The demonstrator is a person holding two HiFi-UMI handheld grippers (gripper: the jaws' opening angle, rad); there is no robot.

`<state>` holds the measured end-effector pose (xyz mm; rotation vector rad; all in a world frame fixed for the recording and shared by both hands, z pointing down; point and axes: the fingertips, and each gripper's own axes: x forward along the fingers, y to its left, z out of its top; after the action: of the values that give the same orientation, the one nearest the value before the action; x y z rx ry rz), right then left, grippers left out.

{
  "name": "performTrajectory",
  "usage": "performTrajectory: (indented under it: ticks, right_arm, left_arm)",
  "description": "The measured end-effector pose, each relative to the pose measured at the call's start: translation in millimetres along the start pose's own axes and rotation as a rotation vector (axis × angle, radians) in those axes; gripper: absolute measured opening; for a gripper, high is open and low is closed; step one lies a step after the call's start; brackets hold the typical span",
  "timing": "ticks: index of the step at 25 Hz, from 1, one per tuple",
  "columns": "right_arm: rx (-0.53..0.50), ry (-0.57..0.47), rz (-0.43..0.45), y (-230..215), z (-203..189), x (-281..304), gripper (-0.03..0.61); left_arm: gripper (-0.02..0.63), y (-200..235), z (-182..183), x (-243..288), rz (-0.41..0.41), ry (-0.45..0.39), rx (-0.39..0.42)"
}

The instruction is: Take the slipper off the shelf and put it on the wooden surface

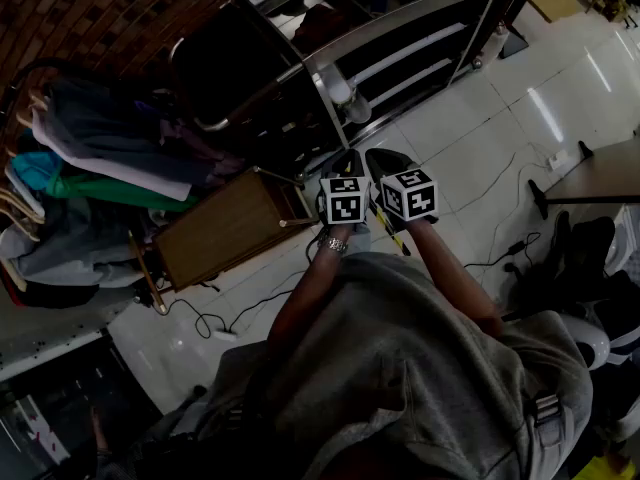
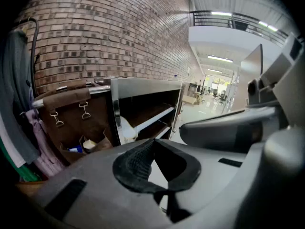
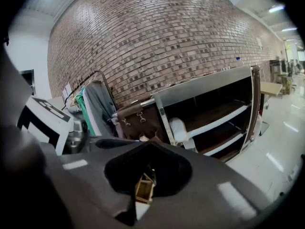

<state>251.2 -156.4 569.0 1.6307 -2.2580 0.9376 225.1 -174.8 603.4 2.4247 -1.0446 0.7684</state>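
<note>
The left gripper [image 1: 345, 168] and right gripper [image 1: 388, 168] are side by side above the floor, on the near side of the shelf [image 1: 400, 28]; both have jaws closed on nothing; the white slipper [image 1: 340, 92] lies on the shelf's left end; the wooden surface [image 1: 225, 230] stands left of the grippers.

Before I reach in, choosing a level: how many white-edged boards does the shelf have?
2: an upper board and a lower board beneath it. The dark bottom may hide more.
</note>
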Motion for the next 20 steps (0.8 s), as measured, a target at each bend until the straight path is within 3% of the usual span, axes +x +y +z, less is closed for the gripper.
performTrajectory:
  ticks: [4, 8, 12, 15, 20]
  right_arm:
    - [0.035, -0.03, 0.001, -12.9, 44.0, 51.6, 0.012]
    - [0.104, -0.036, 0.009, -21.5, 67.8, 79.7, 0.015]
    - [0.167, -0.007, 0.059, -43.6, 61.1, 112.2, 0.061]
    - [0.297, -0.034, 0.111, -76.7, 61.2, 142.8, 0.124]
    - [0.473, -0.008, 0.041, -154.2, 21.3, 219.7, 0.235]
  left_arm:
    - [0.005, 52.7, 48.4, 27.4, 0.009, -0.045, -0.02]
    - [0.005, 75.7, 61.9, 59.4, -0.007, -0.024, -0.078]
    - [0.005, 80.2, 62.0, 83.2, -0.02, 0.003, -0.101]
    - [0.005, 84.0, 70.0, 84.1, -0.036, -0.036, -0.115]
    - [0.005, 110.8, 61.8, 76.8, 0.042, -0.009, -0.144]
